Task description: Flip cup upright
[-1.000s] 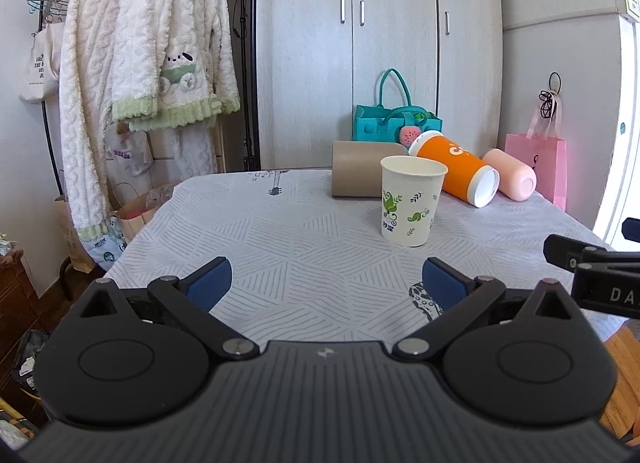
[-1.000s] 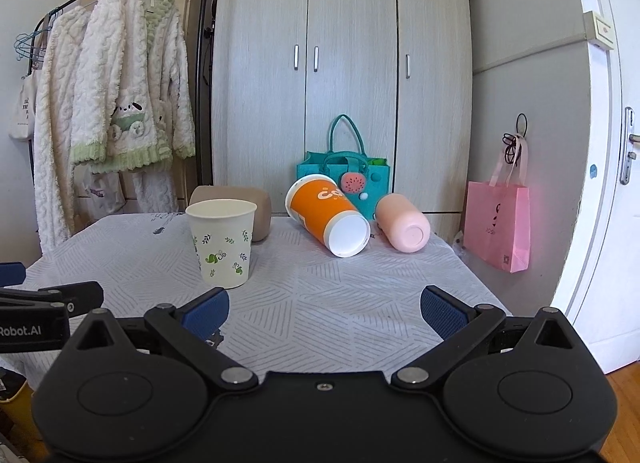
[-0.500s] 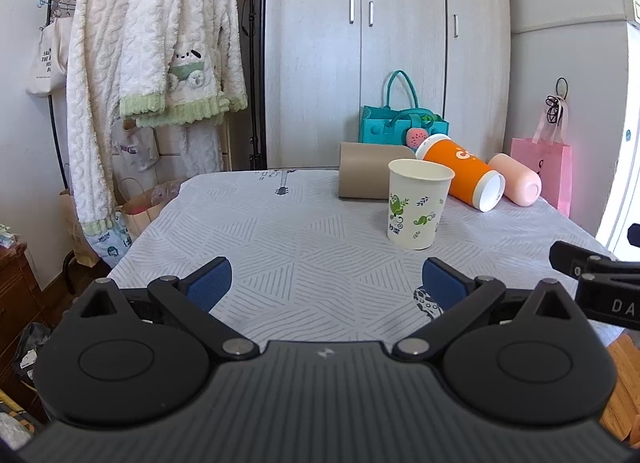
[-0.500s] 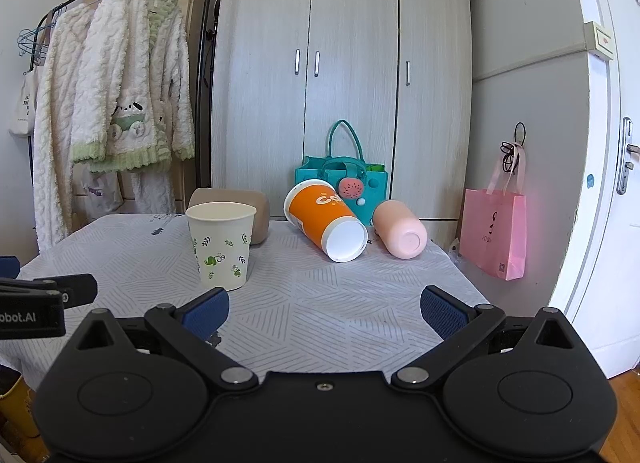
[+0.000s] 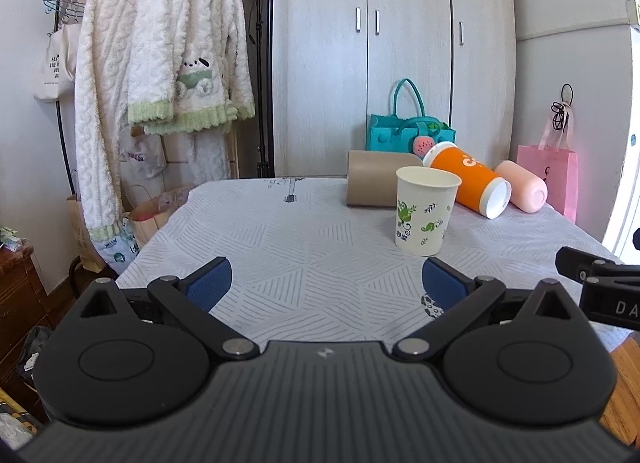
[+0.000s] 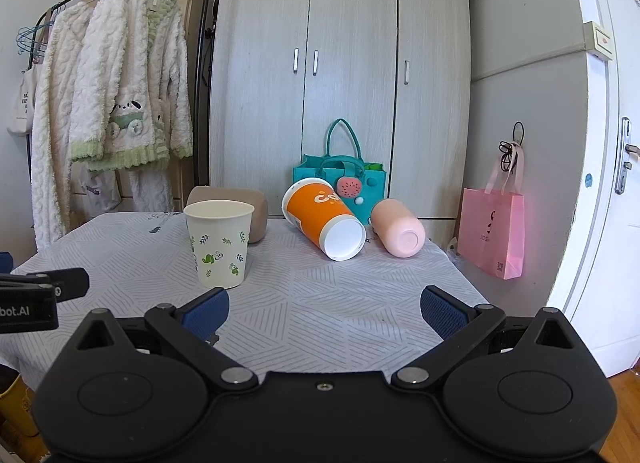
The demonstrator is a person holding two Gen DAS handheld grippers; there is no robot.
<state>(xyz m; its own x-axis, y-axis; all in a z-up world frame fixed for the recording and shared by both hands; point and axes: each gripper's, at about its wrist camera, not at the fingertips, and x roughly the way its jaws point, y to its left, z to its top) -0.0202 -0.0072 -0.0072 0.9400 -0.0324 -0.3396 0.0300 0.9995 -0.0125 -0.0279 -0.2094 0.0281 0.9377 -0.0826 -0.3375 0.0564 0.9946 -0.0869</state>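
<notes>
Three cups lying tipped ahead of the spread, empty right gripper [image 6: 325, 309], left gripper [image 5: 325, 280] likewise gaping: orange paper cup [image 6: 320, 221] beyond the tips, likely light, thin-walled and crushable, best pinched gently mid-body rather than at the soft rim.

White paper cup [image 5: 425, 215] with green leaf print stood upright, mouth up, mid-table. Behind it lay orange cup [image 5: 468, 186], pink cup [image 5: 522, 191] and brown cup [image 5: 376, 183], all on their sides.
</notes>
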